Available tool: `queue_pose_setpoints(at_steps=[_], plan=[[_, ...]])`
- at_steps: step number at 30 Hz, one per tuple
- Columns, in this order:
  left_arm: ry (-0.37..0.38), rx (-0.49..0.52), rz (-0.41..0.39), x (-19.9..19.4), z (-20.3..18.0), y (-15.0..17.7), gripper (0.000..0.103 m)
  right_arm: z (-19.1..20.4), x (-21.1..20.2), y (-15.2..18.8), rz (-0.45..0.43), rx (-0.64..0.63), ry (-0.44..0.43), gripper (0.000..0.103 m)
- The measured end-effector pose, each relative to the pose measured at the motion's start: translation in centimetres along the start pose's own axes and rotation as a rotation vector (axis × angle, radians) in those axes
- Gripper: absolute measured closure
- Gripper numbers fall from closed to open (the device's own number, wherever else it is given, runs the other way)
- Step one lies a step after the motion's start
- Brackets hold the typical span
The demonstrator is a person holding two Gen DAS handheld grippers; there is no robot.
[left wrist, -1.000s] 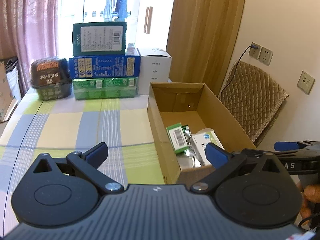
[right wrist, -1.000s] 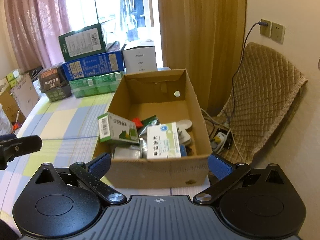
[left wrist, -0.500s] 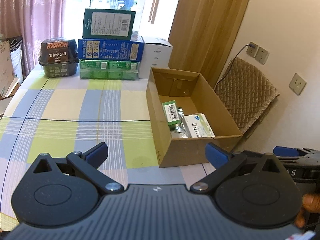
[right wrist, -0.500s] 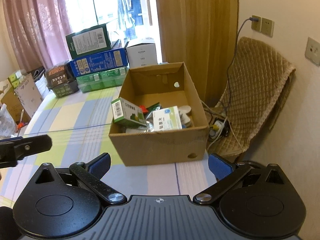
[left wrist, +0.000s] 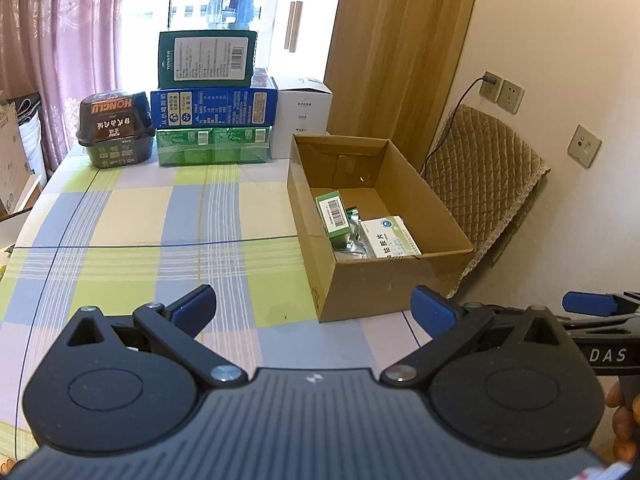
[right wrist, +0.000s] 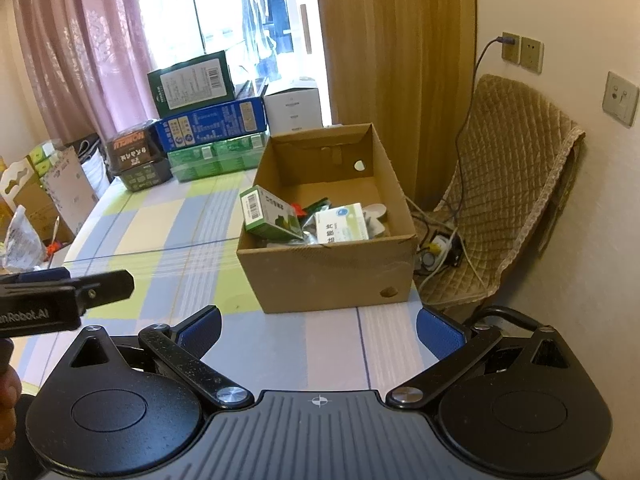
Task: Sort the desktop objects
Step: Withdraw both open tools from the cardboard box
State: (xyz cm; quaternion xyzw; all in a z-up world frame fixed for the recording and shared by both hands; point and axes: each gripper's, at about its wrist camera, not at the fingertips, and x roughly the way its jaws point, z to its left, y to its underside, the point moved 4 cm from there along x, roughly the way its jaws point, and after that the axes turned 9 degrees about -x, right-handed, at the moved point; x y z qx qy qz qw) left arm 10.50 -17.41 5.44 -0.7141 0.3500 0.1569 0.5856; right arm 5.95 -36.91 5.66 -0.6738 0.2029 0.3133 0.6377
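An open cardboard box stands on the checked tablecloth near the table's right edge. Inside lie a green-and-white carton with a barcode, a white-and-green medicine box, silver foil packs and other small items. My left gripper is open and empty, above the table in front of the box. My right gripper is open and empty, in front of the box and well back from it.
At the table's far edge stand a dark Hongli container, a stack of green, blue and dark green boxes and a white box. A quilted chair stands right of the table. Cables and a power strip lie on the floor.
Both grippers have pulled back and up from the cardboard box, which now looks smaller and farther. Both stay open and empty.
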Motion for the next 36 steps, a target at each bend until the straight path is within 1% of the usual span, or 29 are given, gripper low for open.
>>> queue_pose_setpoints(at_steps=[5, 11, 20, 30, 34, 36], plan=[[-0.023, 0.014, 0.012, 0.1, 0.1, 0.6, 0.001, 0.0, -0.1, 0.2, -0.001, -0.001, 0.002, 0.002], [-0.024, 0.019, 0.026, 0.5, -0.1, 1.0, 0.001, -0.3, -0.1, 0.1, -0.001, 0.007, 0.001, 0.002], [-0.03, 0.041, 0.026, 1.1, -0.8, 0.7, 0.001, -1.3, 0.1, -0.1, -0.006, 0.022, 0.005, 0.002], [-0.039, 0.051, 0.041, 1.8, -1.2, 1.0, 0.001, -1.8, 0.6, 0.3, 0.005, 0.03, 0.008, 0.002], [-0.038, 0.043, 0.052, 2.1, -1.1, 1.2, 0.001, -1.8, 0.8, 0.5, 0.009, 0.028, 0.01, 0.002], [-0.026, 0.037, 0.043, 2.0, -1.0, 1.3, 0.001, -1.8, 0.8, 0.5, 0.01, 0.027, 0.011, 0.002]])
